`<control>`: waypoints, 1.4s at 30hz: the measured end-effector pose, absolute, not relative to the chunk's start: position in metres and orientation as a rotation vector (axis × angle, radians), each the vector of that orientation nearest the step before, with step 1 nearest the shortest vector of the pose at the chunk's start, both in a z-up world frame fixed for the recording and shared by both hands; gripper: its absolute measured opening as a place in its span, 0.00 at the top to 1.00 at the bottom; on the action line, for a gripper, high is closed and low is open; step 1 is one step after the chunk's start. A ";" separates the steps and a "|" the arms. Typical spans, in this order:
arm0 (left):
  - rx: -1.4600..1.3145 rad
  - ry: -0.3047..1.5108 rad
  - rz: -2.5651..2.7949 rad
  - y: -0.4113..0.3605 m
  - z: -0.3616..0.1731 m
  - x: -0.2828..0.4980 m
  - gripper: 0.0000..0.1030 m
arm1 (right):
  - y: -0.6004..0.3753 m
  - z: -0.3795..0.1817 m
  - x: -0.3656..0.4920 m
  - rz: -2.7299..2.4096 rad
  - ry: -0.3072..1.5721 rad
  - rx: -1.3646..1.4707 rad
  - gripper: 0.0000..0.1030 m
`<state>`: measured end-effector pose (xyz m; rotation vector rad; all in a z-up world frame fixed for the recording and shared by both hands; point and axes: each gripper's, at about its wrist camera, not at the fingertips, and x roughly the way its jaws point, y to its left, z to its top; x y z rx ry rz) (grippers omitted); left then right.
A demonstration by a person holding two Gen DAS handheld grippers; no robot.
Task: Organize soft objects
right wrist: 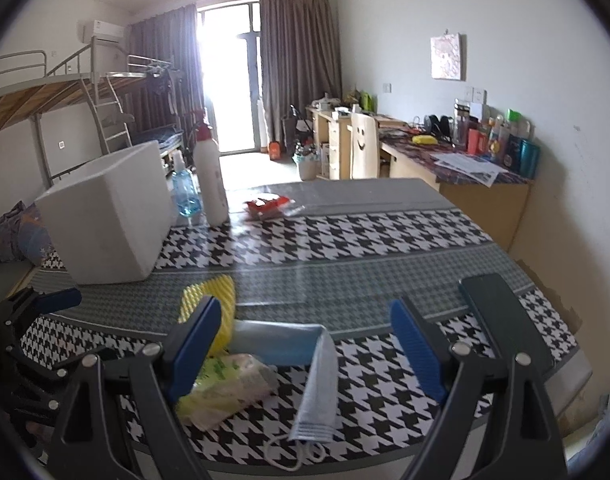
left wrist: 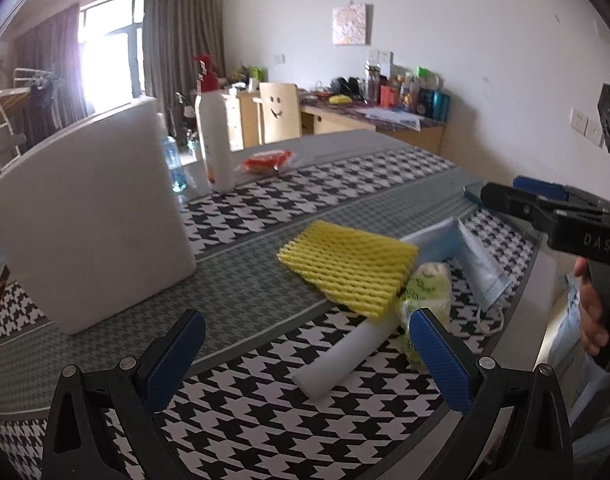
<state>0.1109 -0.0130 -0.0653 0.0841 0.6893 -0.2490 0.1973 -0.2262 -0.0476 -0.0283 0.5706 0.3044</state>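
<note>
Right wrist view, face mask (right wrist: 319, 392) near table edge (right wrist: 545, 412), bare cloth beyond.

We hold our left gripper (left wrist: 305, 354) low and near, jaws spread wide and empty. Our right gripper (right wrist: 305, 340) hovers to the right, jaws also wide apart, gripped by our hand (left wrist: 591, 316).

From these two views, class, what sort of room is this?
Probably a dormitory or student bedroom: a metal bunk bed with a ladder, a cluttered wooden desk along the wall, and a table under a houndstooth cloth.
</note>
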 end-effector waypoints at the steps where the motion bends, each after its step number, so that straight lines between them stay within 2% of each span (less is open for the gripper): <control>1: 0.094 0.695 -0.252 -0.015 -0.067 0.112 0.01 | -0.228 -0.049 0.198 0.300 0.574 -0.026 0.13; 6: 0.131 0.715 -0.282 -0.021 -0.073 0.115 0.03 | -0.237 -0.057 0.203 0.276 0.605 -0.023 0.13; 10: 0.166 0.752 -0.313 -0.027 -0.081 0.119 0.13 | -0.237 -0.063 0.202 0.277 0.624 -0.026 0.13; 17: 0.213 0.799 -0.324 -0.032 -0.092 0.125 0.23 | -0.238 -0.073 0.206 0.269 0.658 -0.030 0.13; 21: 0.221 0.819 -0.370 -0.037 -0.096 0.126 0.31 | -0.238 -0.079 0.209 0.262 0.685 -0.031 0.13; 23: 0.230 0.833 -0.390 -0.040 -0.099 0.126 0.40 | -0.238 -0.082 0.211 0.257 0.699 -0.035 0.13; 25: 0.229 0.858 -0.414 -0.042 -0.103 0.130 0.52 | -0.239 -0.085 0.212 0.255 0.708 -0.036 0.13; 30: 0.213 0.870 -0.421 -0.041 -0.106 0.133 0.57 | -0.238 -0.092 0.214 0.260 0.733 -0.038 0.13; 35: 0.231 0.873 -0.428 -0.043 -0.107 0.133 0.67 | -0.237 -0.095 0.216 0.268 0.745 -0.037 0.14; 37: 0.259 0.866 -0.424 -0.046 -0.107 0.130 0.72 | -0.237 -0.097 0.218 0.269 0.755 -0.033 0.25; 39: 0.285 0.856 -0.421 -0.048 -0.107 0.127 0.74 | -0.238 -0.100 0.219 0.272 0.775 -0.029 0.41; 42: 0.283 0.854 -0.417 -0.046 -0.106 0.126 0.77 | -0.238 -0.104 0.221 0.276 0.797 -0.033 0.59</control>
